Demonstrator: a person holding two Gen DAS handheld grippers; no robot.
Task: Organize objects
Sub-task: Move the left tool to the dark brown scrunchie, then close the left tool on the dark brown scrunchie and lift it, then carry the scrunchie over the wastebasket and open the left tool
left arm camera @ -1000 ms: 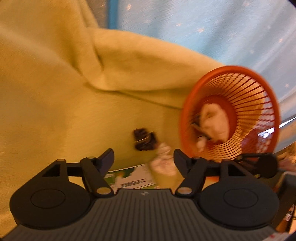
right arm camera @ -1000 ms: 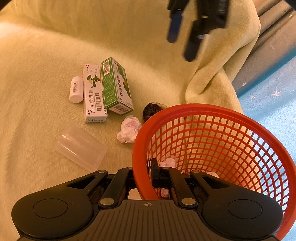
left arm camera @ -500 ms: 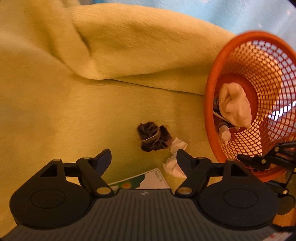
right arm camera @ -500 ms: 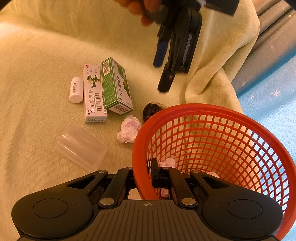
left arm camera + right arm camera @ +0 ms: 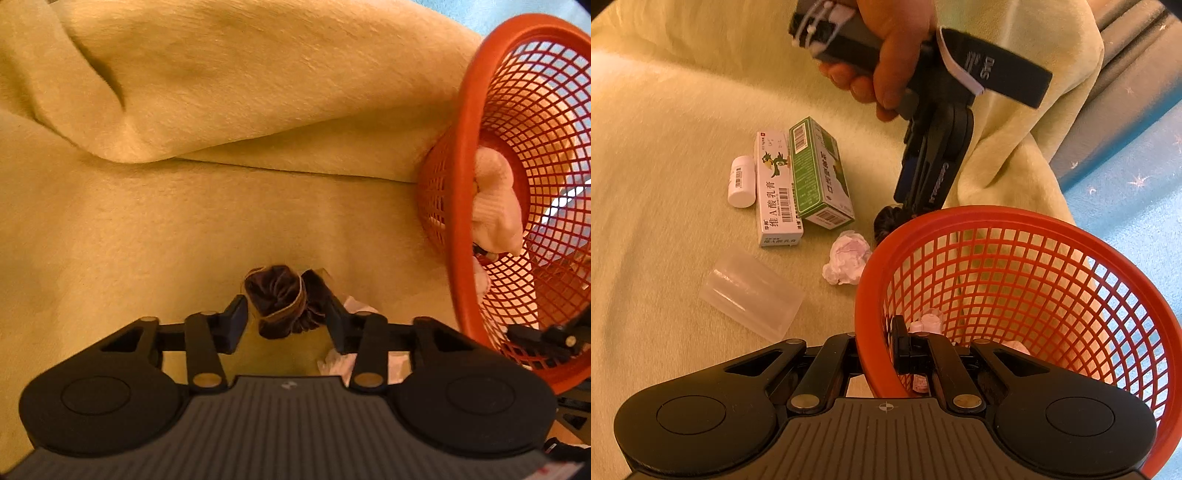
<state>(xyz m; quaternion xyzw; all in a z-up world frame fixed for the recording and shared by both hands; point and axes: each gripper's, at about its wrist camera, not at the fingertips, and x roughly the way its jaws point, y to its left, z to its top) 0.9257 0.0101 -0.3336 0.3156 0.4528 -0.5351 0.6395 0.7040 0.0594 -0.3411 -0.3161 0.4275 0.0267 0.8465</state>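
A dark brown scrunchie [image 5: 282, 301] lies on the yellow blanket between the fingers of my left gripper [image 5: 284, 314]. That gripper is open, its pads close on either side of the scrunchie. In the right wrist view a hand holds the left gripper [image 5: 905, 206] pointing down at the scrunchie [image 5: 884, 223], just beyond the orange mesh basket [image 5: 1034, 218]. My right gripper [image 5: 877, 354] is shut on the near rim of the basket. The basket [image 5: 465, 177] holds a white cloth [image 5: 495, 210] and small items.
A crumpled tissue [image 5: 846, 256] lies beside the basket. Further left lie a green box [image 5: 820, 173], a white box [image 5: 775, 192], a small white bottle [image 5: 741, 181] and a clear plastic cup [image 5: 750, 295] on its side. A raised blanket fold [image 5: 221, 92] lies behind the scrunchie.
My left gripper has come down over the scrunchie and its fingers have narrowed around it. The right gripper and the basket have stayed put.
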